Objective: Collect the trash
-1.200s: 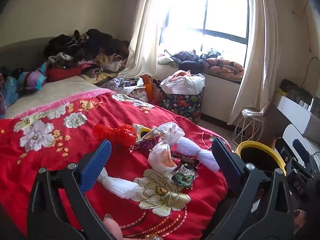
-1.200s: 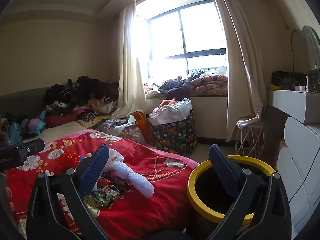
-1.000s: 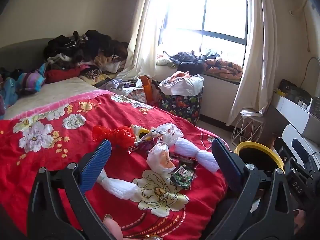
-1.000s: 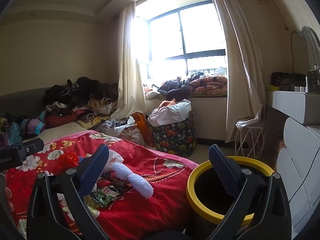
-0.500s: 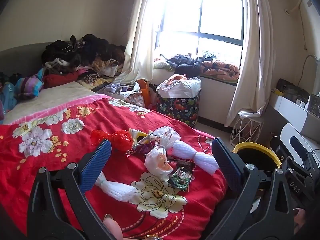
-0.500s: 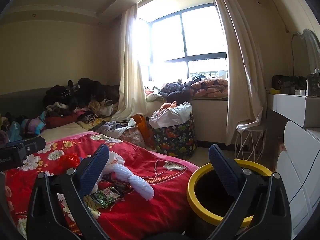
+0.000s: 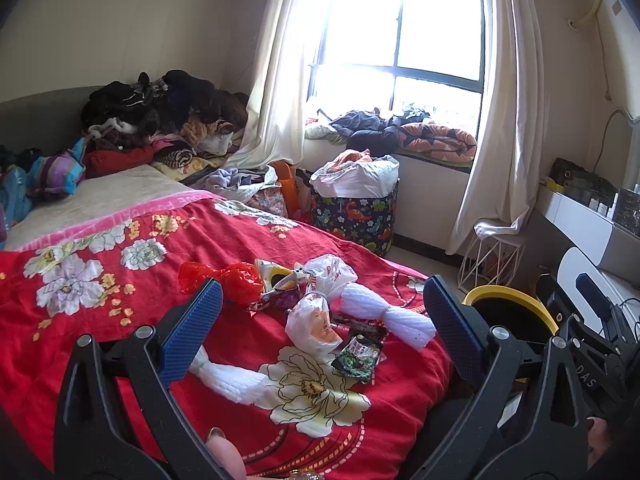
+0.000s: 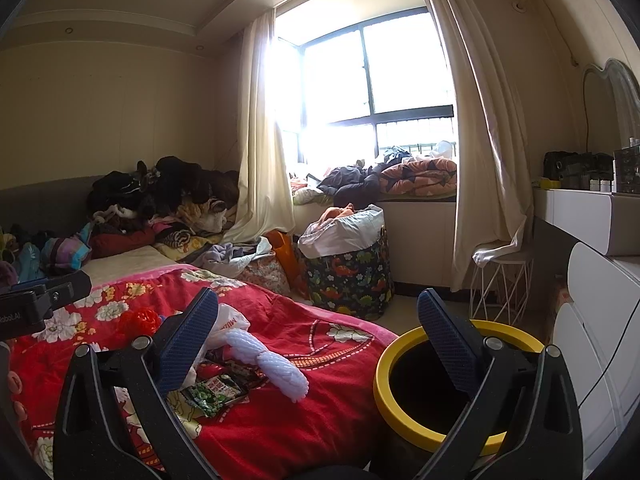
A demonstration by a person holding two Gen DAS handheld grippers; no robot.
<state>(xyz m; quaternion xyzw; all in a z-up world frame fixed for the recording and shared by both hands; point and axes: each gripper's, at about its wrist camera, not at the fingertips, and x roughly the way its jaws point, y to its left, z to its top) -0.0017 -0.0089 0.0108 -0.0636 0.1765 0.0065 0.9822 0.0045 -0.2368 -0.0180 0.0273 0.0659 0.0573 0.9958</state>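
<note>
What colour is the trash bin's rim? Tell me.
Yellow, around a dark inside; the trash bin shows best in the right wrist view.

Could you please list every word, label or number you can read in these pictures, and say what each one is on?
"DAS": on the black body of the right hand-held gripper, seen from the left wrist view.
"bboLAI": partly cut off, on the black mount at the left edge of the right wrist view.
White plastic bag: orange print, unreadable.
Green snack packet: print too small to read.

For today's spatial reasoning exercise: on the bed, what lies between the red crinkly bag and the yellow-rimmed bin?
In the left wrist view, between the red crinkly bag and the yellow-rimmed bin lie snack wrappers, knotted white plastic bags and a white foam wrap.
</note>
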